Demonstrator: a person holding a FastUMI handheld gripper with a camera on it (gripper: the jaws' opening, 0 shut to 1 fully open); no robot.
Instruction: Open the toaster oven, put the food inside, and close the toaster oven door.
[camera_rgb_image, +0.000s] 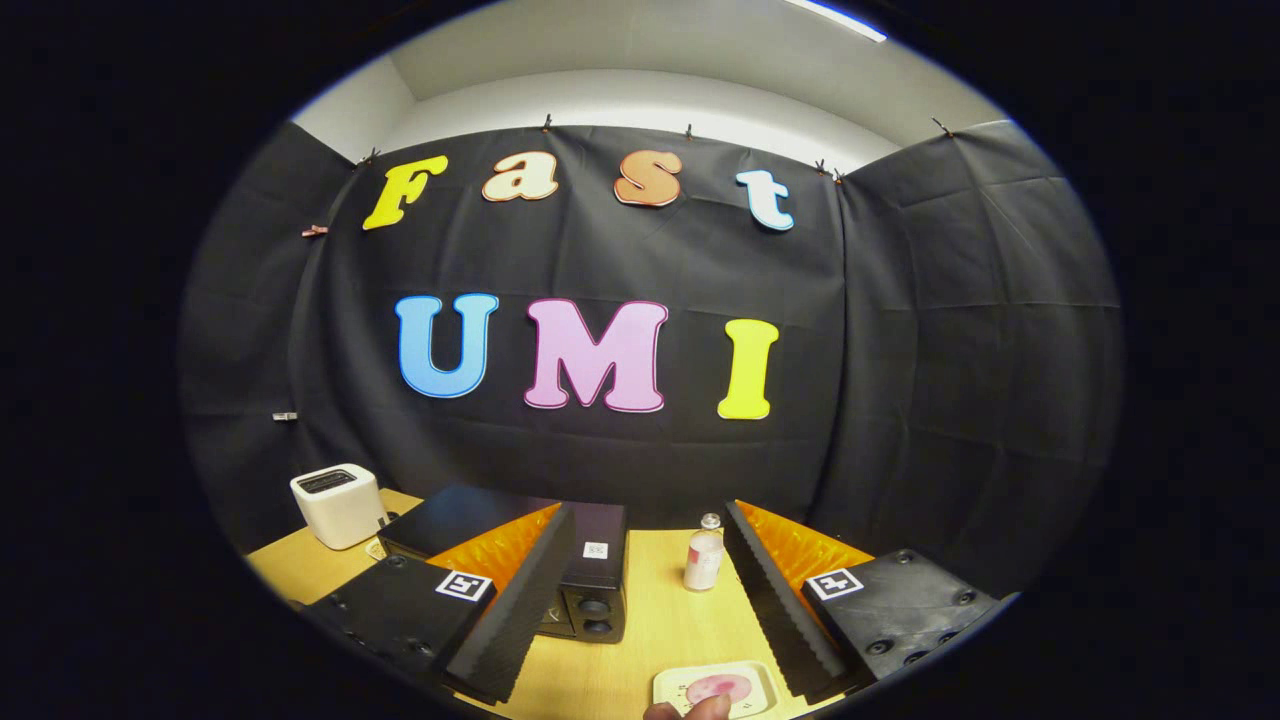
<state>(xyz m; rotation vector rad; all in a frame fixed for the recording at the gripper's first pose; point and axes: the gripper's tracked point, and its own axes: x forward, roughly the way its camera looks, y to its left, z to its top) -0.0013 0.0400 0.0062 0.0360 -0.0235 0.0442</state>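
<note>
White toaster (338, 503): far left on the worktop (650, 620), near its back left corner, just before the black cloth wall; slot on top, upright.
Toaster oven (520, 555): black box, just right of the white toaster, partly hidden behind the left finger; its knobs show low on the right end. Door state: cannot tell.
Left finger (520, 610): lies across the front of the toaster oven in this view; whether it touches the oven, cannot tell.
Claw (650, 625): fingers spread wide apart, nothing between them but bare worktop; grips nothing.
Small bottle (704, 555): upright, pale with a clear cap, beyond the fingers and between them, closer to the right finger; stands apart from the toaster oven.
Tray (670, 690): pale, at the near edge of the worktop, between the fingers and nearer than their tips.
Food (718, 688): pink round piece lying in the tray.
Hand (690, 710): fingertips at the tray's near rim, touching it or just at it.
Open room: clear strip of worktop between toaster oven and bottle, running from the tray to the cloth wall.
Edges: worktop's left edge runs just past the white toaster.
</note>
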